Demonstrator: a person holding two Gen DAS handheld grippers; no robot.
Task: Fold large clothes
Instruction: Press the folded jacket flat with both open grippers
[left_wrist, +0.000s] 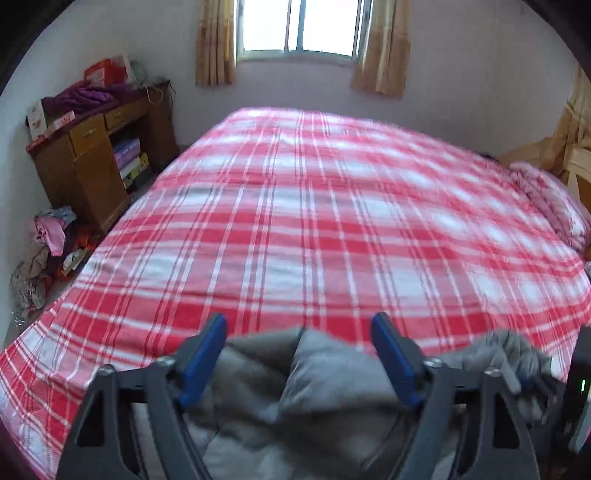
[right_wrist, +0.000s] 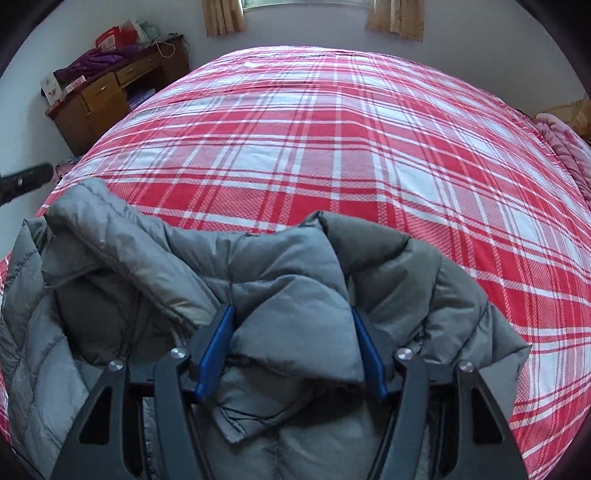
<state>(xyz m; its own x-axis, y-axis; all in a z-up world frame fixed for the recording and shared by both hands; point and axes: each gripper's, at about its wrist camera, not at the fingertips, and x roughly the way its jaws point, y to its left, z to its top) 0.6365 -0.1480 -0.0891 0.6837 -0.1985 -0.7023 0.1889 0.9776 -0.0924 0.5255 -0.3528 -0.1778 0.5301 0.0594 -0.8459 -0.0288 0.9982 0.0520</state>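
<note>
One grey puffer jacket (right_wrist: 258, 295) lies bunched at the near edge of the bed (right_wrist: 332, 147), on its red-and-white plaid cover. Right gripper (right_wrist: 291, 350): jaws partly open, a padded fold between them; grip cannot be told. Left gripper (left_wrist: 299, 354): jaws wide, over the jacket. Left view only: one window (left_wrist: 299, 26), a floor pile of clothes (left_wrist: 51, 240). One wooden desk (left_wrist: 92, 158), far left, carries purple fabric (left_wrist: 81, 96) and boxes.
</note>
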